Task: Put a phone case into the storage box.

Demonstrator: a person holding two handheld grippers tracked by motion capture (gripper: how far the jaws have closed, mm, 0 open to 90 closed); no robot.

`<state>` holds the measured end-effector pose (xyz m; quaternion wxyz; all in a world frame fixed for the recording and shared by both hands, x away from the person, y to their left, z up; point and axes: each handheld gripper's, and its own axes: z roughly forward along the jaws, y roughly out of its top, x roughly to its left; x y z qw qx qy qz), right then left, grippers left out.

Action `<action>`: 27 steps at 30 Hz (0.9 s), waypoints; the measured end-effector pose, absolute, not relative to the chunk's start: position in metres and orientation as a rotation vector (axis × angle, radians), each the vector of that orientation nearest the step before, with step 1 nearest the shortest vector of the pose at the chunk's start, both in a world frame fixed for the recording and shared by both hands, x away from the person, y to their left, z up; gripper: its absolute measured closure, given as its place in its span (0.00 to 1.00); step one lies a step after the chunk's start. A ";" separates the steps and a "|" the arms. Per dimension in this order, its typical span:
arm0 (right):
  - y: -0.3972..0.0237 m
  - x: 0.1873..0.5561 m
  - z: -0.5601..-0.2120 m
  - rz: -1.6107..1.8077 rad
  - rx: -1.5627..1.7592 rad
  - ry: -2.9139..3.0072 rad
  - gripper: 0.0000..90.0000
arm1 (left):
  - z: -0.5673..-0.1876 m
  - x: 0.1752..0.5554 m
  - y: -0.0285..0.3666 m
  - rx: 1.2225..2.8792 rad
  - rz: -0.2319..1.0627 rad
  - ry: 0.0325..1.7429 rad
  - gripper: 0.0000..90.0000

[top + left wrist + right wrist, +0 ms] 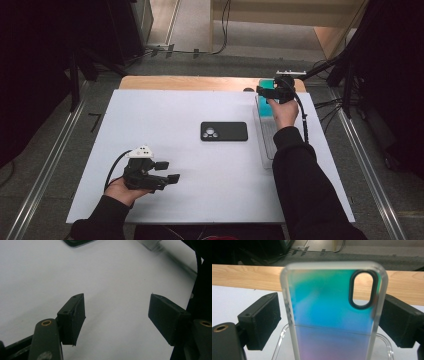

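Right gripper view: the right gripper [329,320] straddles an upright case [332,312], jaws loose beside it. At seven o'clock of the phone [224,131], the left gripper [167,171] gapes empty.

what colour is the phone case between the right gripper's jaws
The phone case is iridescent teal-blue fading to purple; clearest in the right gripper view.

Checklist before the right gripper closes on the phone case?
1. Phone case between the right gripper jaws: ok.
2. Both pads pressing on the case: not ok, one stands apart from its edge.
3. Case upright in the clear stand: ok.
4. Phone flat mid-table, camera side up, nothing on it: ok.
5. Left gripper open, nothing between its jaws: ok.
6. Case fits the phone: cannot tell.
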<state>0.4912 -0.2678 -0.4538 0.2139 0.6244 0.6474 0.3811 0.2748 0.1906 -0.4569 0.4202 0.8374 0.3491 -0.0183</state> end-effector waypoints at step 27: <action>-0.256 0.447 -0.399 1.128 1.689 2.023 0.01 | -0.455 0.282 0.196 2.080 -0.058 0.922 0.33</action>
